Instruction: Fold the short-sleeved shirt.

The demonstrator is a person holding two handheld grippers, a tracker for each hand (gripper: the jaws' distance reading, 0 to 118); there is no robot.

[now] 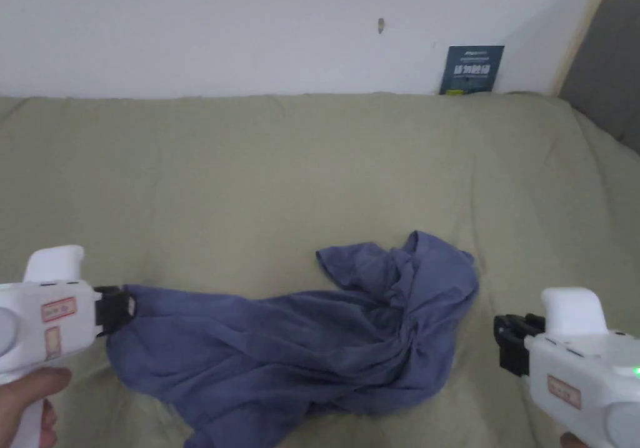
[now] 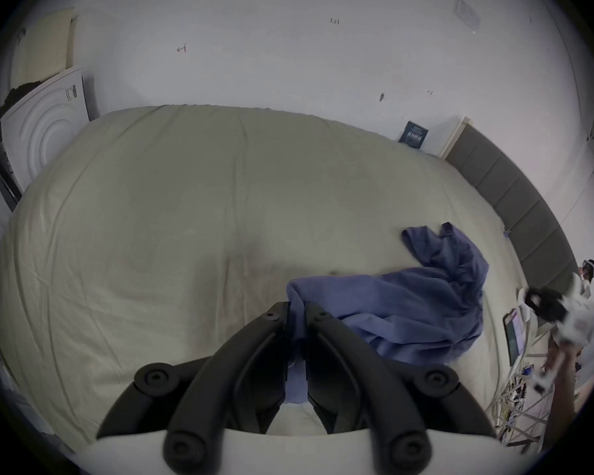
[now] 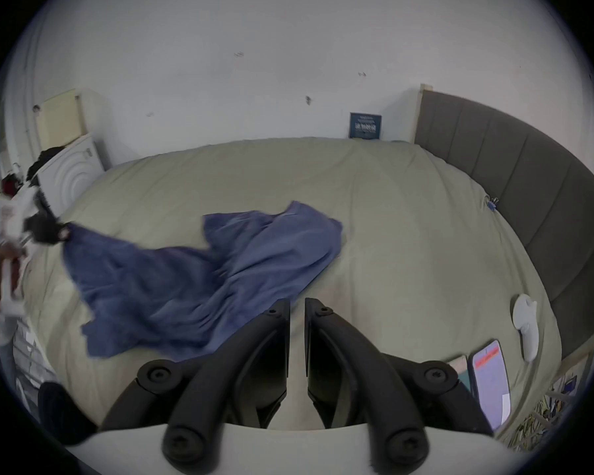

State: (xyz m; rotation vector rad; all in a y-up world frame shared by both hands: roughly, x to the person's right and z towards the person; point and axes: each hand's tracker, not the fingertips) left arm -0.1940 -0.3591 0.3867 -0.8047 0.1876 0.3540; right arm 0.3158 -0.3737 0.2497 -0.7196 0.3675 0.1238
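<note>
Spreading is the step in hand: the left gripper pinches an edge of the crumpled blue shirt, which trails on the bed toward the right gripper, pressed together on nothing just beside the bunched far end. Next the right one probably needs to part and take a matching edge; no containers are seen

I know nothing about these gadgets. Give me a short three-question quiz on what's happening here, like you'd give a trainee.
1. True or false: the left gripper is clamped on the blue shirt.
2. The right gripper holds: A) the shirt, B) a phone, C) nothing.
3. What does the shirt lie on?

Key: 1 true. 2 C, its jaws nearly closed on nothing. 3 The beige bed cover, crumpled, not yet folded.
</note>
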